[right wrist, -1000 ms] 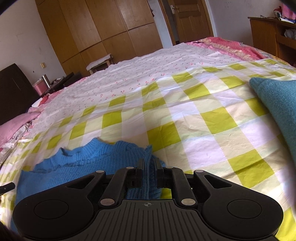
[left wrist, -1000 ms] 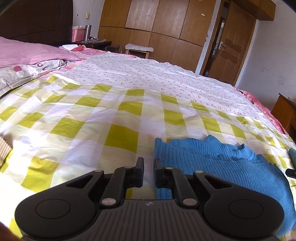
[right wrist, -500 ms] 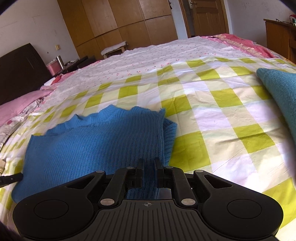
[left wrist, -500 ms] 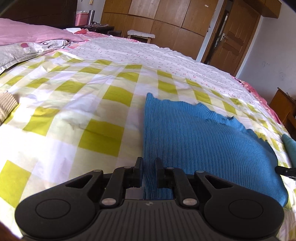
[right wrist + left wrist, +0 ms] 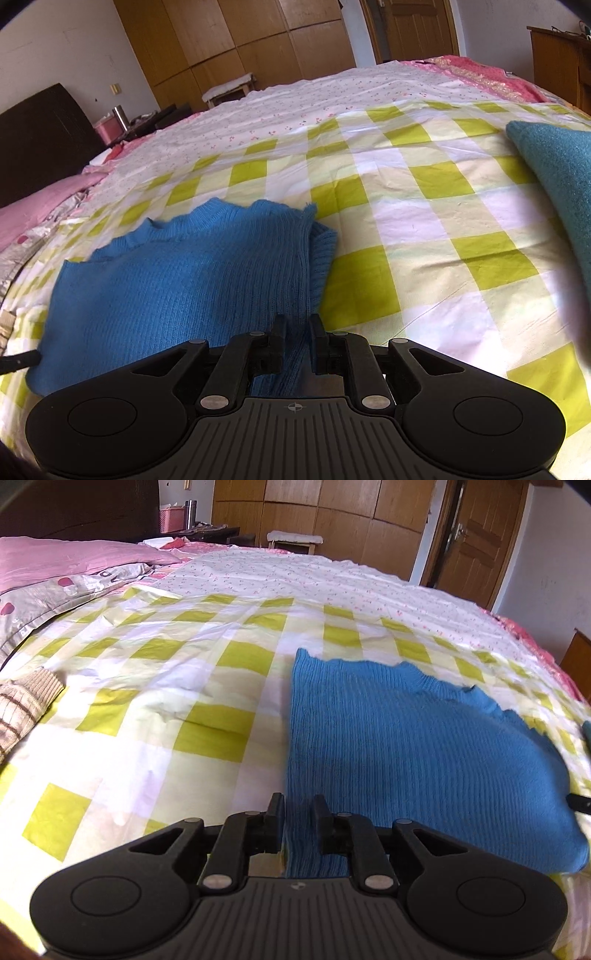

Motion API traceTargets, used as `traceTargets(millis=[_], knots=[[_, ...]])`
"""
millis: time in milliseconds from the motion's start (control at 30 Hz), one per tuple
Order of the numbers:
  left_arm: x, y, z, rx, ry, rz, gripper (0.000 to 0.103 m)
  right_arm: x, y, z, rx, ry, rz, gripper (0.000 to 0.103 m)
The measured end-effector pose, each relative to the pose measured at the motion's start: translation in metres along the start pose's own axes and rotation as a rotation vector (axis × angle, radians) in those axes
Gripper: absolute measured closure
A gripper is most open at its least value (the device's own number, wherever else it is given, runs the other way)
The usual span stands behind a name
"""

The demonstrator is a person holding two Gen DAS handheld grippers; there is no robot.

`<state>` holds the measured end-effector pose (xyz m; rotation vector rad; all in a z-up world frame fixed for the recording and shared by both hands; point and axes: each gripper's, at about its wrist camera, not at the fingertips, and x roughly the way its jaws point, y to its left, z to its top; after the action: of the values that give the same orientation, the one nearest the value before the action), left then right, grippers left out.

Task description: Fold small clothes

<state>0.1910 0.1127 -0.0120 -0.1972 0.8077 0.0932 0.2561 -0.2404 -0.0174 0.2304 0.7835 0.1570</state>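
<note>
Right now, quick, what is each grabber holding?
Left gripper: shut on the blue ribbed knit sweater.
Right gripper: shut on the same sweater's other near corner.

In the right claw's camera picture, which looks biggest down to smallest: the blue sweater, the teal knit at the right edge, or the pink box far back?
1. Blue sweater
2. Teal knit, though the frame crops it
3. Pink box, far off, so it may only seem tiny
</note>
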Motion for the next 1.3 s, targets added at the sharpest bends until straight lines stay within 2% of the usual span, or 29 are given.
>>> traceTargets(millis=[100, 267, 400, 633, 733, 800, 1100, 1300], knots=[[0.0, -0.001, -0.005, -0.017, 0.022, 0.014, 0.081, -0.006, -0.002, 0.003, 0.007, -0.002, 0.013, 0.089], [-0.017, -0.011, -0.004, -0.004, 0.002, 0.025, 0.081, -0.014, 0.0, 0.005, 0.012, -0.013, 0.035, 0.089], [-0.023, -0.015, -0.007, 0.009, 0.016, 0.049, 0.081, -0.006, 0.003, 0.0, -0.012, 0.035, 0.018, 0.088], [-0.03, -0.006, -0.019, -0.061, 0.017, 0.048, 0.081, -0.019, 0.007, 0.001, -0.015, 0.009, 0.041, 0.088], [-0.032, -0.004, -0.022, -0.062, 0.014, 0.037, 0.081, -0.014, 0.009, -0.003, -0.038, 0.035, 0.037, 0.088], [-0.031, -0.003, -0.023, -0.069, 0.015, 0.023, 0.081, -0.009, 0.01, -0.009, -0.055, 0.05, 0.018, 0.084], [-0.026, 0.006, -0.019, -0.129, -0.03, -0.095, 0.081, -0.022, 0.021, -0.011, -0.077, -0.007, -0.019, 0.083], [-0.015, 0.011, -0.019, -0.137, -0.055, -0.103, 0.081, -0.017, 0.027, -0.019, -0.092, 0.027, -0.067, 0.083]])
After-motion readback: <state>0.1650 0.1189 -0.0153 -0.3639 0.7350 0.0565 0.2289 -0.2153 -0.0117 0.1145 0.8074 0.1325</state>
